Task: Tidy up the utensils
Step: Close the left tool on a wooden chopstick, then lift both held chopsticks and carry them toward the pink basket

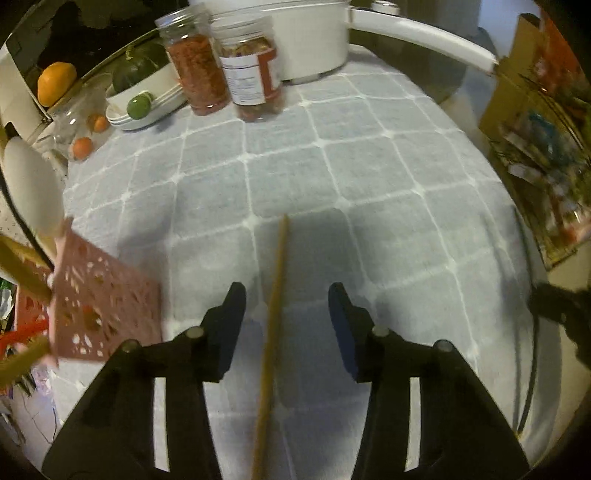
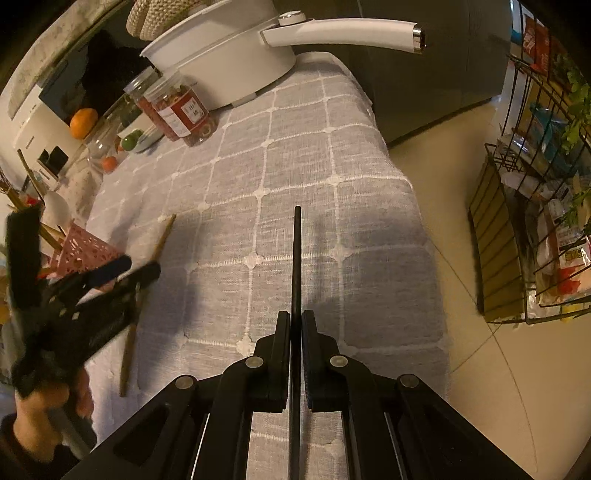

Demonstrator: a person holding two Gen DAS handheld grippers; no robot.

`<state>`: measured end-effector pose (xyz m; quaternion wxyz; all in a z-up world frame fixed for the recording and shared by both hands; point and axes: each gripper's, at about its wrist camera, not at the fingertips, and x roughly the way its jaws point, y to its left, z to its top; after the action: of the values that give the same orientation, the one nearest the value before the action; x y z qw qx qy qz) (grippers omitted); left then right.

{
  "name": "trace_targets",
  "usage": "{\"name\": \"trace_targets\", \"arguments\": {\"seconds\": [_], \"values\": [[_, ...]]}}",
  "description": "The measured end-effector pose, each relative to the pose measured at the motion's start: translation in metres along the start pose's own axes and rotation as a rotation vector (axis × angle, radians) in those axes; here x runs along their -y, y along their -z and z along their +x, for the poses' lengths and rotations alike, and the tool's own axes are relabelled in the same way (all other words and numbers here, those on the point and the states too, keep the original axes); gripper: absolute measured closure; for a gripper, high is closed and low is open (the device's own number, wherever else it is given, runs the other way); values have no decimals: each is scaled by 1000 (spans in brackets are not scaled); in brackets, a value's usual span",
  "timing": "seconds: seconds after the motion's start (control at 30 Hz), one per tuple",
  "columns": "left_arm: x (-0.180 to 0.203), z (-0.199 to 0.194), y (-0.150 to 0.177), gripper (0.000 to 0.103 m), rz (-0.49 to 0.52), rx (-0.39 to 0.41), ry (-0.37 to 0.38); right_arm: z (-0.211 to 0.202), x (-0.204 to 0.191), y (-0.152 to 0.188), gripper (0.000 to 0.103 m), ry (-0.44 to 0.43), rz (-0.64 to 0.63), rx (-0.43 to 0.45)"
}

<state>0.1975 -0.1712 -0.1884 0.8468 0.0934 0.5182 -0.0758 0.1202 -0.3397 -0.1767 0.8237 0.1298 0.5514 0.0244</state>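
Observation:
A wooden chopstick (image 1: 275,314) lies on the grey checked tablecloth (image 1: 332,166), running between the fingers of my left gripper (image 1: 286,290). The jaws stand apart with a gap on each side of the stick, so the pads do not press on it. A pink perforated utensil holder (image 1: 107,306) sits to the left, with a white spoon (image 1: 33,192) and wooden handles in it. My right gripper (image 2: 296,315) is shut on a black chopstick (image 2: 296,258) that sticks out forward above the cloth. In the right wrist view, the left gripper (image 2: 129,271) hovers over the wooden chopstick (image 2: 162,240) beside the holder (image 2: 85,247).
A white pot (image 2: 221,62) with a long handle (image 2: 343,33) stands at the far end, with two jars of red food (image 1: 221,66) in front of it. Bowls with green fruit (image 1: 140,107) sit at far left. The table's right edge drops to the floor, near a wire rack (image 2: 535,221).

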Motion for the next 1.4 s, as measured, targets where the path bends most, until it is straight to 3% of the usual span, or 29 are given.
{"name": "trace_targets", "arguments": {"seconds": [0.07,0.13,0.3,0.37,0.4,0.57,0.8,1.03,1.4], "values": [[-5,9,-4,57,-10,-28,3,-1,2,0,97,-3,4,3],[-8,24,-6,67,-17,-104,24,-1,3,-1,97,-4,9,3],[-17,29,-6,73,-53,-114,87,-1,5,-1,97,-5,22,5],[-15,30,-5,84,-33,-110,92,-1,3,-1,97,-4,20,6],[-15,31,-5,94,-24,-113,104,-1,3,-1,97,-4,18,6],[-4,29,-2,96,19,-116,75,-4,-3,1,97,7,7,12],[-1,6,19,96,36,-105,130,-16,-13,5,97,5,-10,36],[17,-39,52,96,146,-48,190,-33,-23,15,97,0,-17,74],[2,-111,101,96,234,97,257,-67,-59,35,97,17,-89,175]]}}
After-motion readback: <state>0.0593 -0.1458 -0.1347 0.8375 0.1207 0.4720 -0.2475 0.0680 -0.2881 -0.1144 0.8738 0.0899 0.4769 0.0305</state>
